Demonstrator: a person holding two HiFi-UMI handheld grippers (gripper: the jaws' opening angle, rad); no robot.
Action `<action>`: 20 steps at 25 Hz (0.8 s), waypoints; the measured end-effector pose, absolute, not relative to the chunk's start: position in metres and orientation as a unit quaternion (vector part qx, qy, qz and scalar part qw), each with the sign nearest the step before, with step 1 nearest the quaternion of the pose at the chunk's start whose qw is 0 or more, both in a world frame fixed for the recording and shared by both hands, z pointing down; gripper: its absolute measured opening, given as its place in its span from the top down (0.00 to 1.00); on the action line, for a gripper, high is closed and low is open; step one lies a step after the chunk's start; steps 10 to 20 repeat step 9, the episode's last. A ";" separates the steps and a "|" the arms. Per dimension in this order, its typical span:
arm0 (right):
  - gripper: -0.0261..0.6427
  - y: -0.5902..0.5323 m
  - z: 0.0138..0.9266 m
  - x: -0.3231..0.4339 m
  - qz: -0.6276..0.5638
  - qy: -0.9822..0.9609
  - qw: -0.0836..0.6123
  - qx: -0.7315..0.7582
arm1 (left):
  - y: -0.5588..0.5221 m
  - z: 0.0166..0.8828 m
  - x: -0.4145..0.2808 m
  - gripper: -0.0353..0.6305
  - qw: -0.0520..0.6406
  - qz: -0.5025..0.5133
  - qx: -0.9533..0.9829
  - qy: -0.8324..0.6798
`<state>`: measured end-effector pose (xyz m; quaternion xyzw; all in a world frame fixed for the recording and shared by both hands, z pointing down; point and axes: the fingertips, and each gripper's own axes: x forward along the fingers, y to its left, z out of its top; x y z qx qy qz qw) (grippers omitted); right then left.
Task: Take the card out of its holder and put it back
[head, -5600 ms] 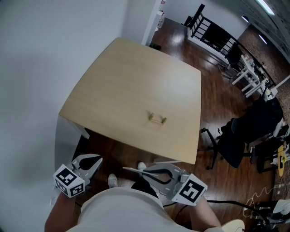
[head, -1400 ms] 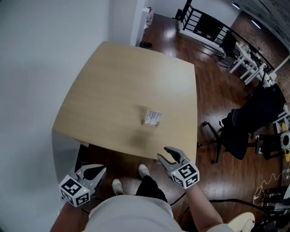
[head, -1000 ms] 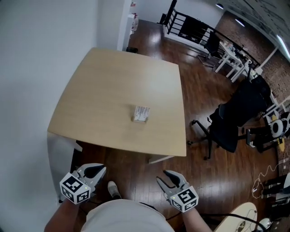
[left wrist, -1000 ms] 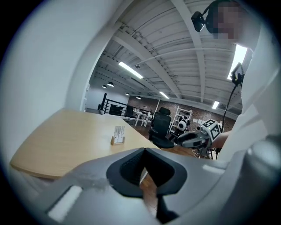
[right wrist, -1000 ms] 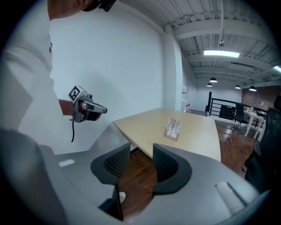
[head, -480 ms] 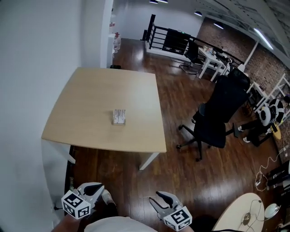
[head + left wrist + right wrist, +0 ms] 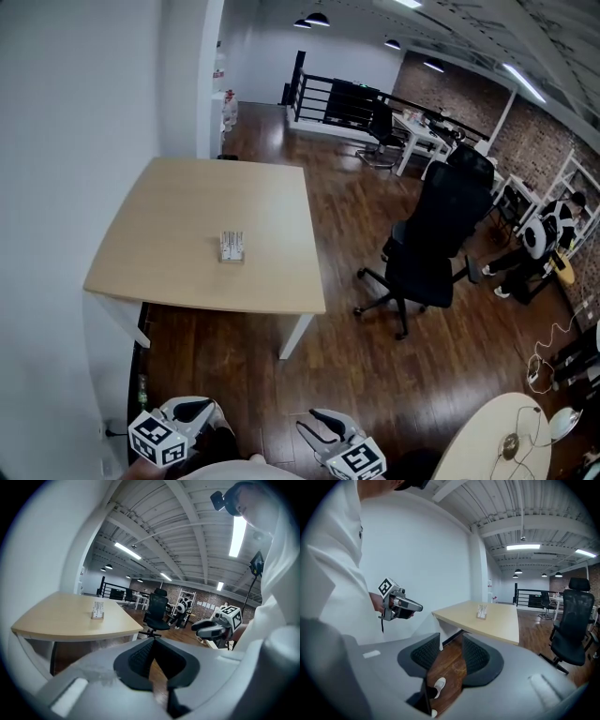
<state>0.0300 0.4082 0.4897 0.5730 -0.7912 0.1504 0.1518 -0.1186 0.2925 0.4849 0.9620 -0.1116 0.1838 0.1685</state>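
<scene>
A small card holder with a white card (image 7: 232, 246) stands near the middle of the light wooden table (image 7: 178, 202). It also shows in the left gripper view (image 7: 97, 610) and the right gripper view (image 7: 482, 611). Both grippers are held low and well short of the table. My left gripper (image 7: 185, 413) (image 7: 152, 641) has its pads meeting at the tips with nothing in them. The jaws of my right gripper (image 7: 322, 430) (image 7: 451, 644) are closing, with a clear gap and only floor between them.
A black office chair (image 7: 427, 244) stands on the wooden floor right of the table. A white wall (image 7: 66, 141) runs along the table's left side. A round pale table (image 7: 506, 441) is at the lower right, and desks and a railing stand far back.
The person has stepped back from the table, so it looks smaller and farther. Both grippers sank to the bottom edge. The card, off the holder in the oldest frame, now sits in it.
</scene>
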 end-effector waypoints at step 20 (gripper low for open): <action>0.74 0.419 0.479 0.028 0.140 -0.793 0.150 0.574 | 0.300 0.474 -0.121 0.94 0.170 0.175 0.963 -0.115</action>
